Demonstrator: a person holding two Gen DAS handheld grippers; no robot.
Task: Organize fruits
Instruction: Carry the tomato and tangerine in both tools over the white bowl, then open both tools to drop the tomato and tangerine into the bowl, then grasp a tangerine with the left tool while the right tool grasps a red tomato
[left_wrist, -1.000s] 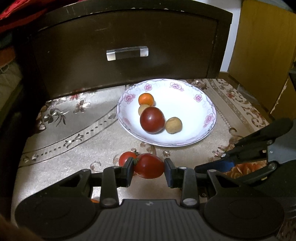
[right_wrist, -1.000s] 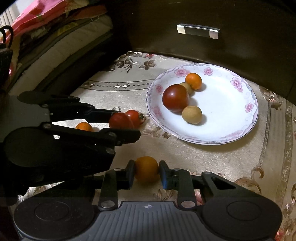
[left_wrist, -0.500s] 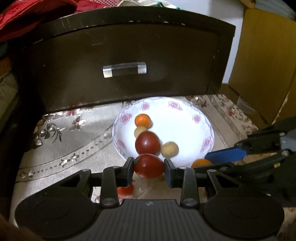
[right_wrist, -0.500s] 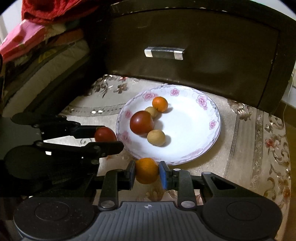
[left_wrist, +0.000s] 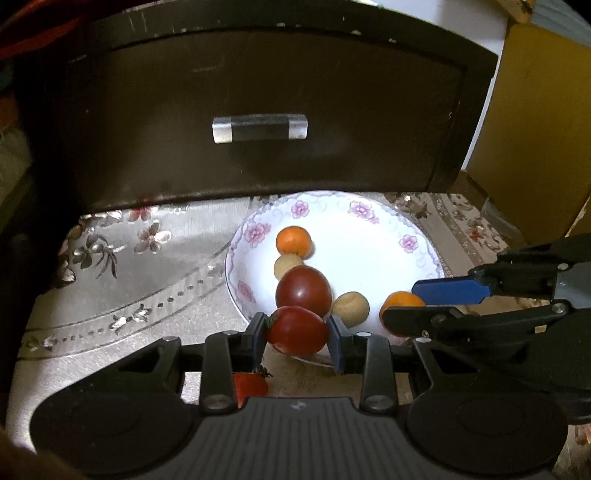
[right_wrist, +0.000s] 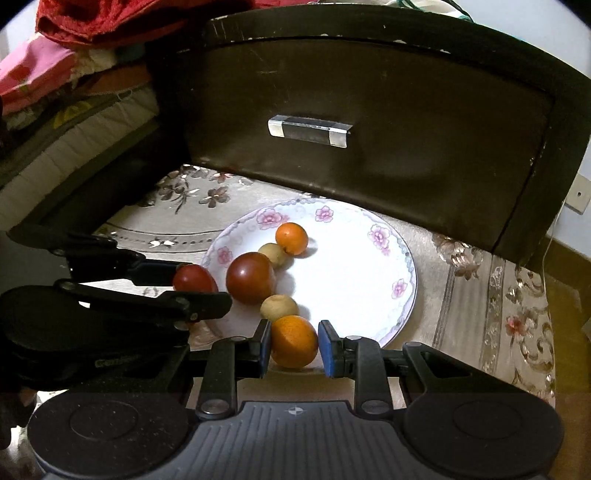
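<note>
My left gripper (left_wrist: 297, 334) is shut on a red tomato (left_wrist: 297, 329) and holds it over the near rim of the white flowered plate (left_wrist: 369, 254). My right gripper (right_wrist: 294, 347) is shut on an orange (right_wrist: 294, 341) at the plate's near edge (right_wrist: 402, 314). On the plate lie a dark red tomato (right_wrist: 250, 277), a small orange (right_wrist: 291, 238) and two tan round fruits (right_wrist: 279, 307). Another small tomato (left_wrist: 251, 386) lies on the cloth under my left gripper.
A dark wooden drawer front (left_wrist: 258, 110) with a metal handle (left_wrist: 259, 127) stands just behind the plate. The plate sits on a floral cloth (left_wrist: 129, 295). A yellow board (left_wrist: 535, 129) stands at the right. Bedding (right_wrist: 55, 92) is piled at the left.
Both grippers have lifted their fruit off the cloth and moved forward to the plate's near rim. The small tomato stayed behind on the cloth.
</note>
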